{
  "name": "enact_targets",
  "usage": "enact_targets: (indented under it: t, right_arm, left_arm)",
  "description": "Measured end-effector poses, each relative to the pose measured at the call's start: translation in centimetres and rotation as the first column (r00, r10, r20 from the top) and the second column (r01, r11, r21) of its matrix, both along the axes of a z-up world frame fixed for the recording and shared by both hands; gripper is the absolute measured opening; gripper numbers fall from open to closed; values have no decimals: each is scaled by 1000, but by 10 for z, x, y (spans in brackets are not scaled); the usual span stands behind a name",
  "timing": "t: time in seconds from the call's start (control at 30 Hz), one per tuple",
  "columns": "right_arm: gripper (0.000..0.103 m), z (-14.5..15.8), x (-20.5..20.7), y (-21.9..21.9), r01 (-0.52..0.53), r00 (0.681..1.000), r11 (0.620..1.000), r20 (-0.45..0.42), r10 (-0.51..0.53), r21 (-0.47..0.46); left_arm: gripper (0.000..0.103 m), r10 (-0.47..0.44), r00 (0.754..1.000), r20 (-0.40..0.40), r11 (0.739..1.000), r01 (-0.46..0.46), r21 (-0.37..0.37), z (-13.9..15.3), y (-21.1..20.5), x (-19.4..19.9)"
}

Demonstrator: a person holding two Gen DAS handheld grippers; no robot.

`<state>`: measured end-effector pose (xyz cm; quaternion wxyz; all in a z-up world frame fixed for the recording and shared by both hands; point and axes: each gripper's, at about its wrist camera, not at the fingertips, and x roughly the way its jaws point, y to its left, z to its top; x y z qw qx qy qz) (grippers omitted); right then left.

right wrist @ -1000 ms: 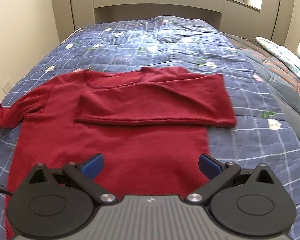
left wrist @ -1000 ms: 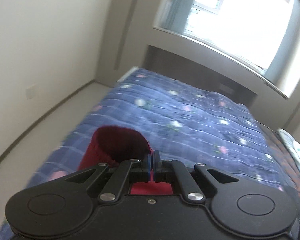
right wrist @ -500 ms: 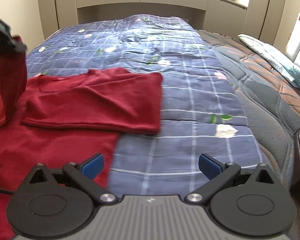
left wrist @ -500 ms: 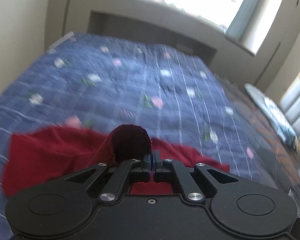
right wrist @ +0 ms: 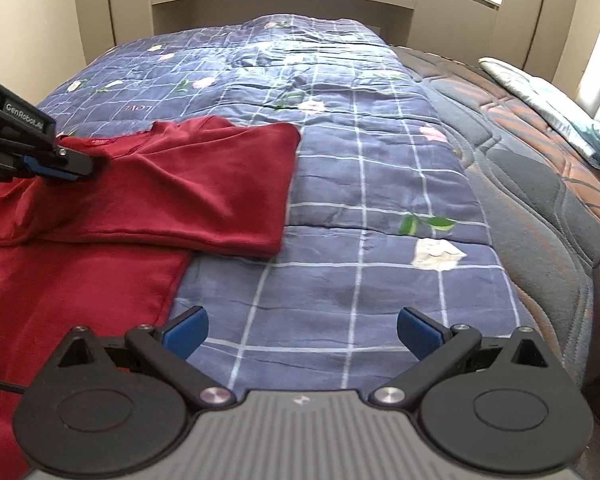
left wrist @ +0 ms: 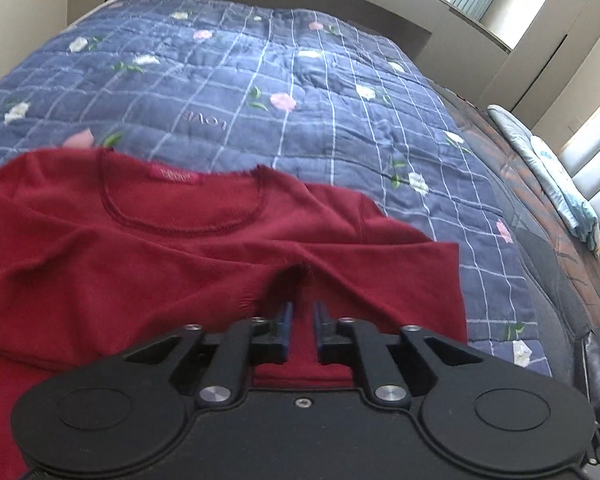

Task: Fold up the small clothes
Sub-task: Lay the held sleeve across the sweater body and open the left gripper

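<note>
Both sleeves of dark red knit sweater laid across chest; left gripper jaws opening, cuff slipping free; right gripper jaws wide, empty; body folds left

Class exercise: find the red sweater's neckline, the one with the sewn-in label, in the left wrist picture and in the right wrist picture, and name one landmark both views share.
Left wrist view: the neckline lies left of centre, beyond the left gripper, whose jaws are opening.
Right wrist view: it sits at the left edge, partly hidden behind the left gripper.
Shared landmark: the stitched word LOVE on the quilt, just beyond the neckline.
</note>
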<state>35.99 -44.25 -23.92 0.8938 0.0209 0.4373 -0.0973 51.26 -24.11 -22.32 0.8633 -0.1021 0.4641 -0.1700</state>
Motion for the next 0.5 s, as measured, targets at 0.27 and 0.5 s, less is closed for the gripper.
enact_targets:
  t: [0.27,0.5]
  right_arm:
    - [103,4,17,16,-48,999,999,19,48,4]
    - [103,12,44,39,-110,993,994,42,109,22]
  left_arm:
    - [48,28,1000,-15,1000,-28,-10,4,18,-15]
    - [80,156,988,-15,985,-154,74,15,67,-42]
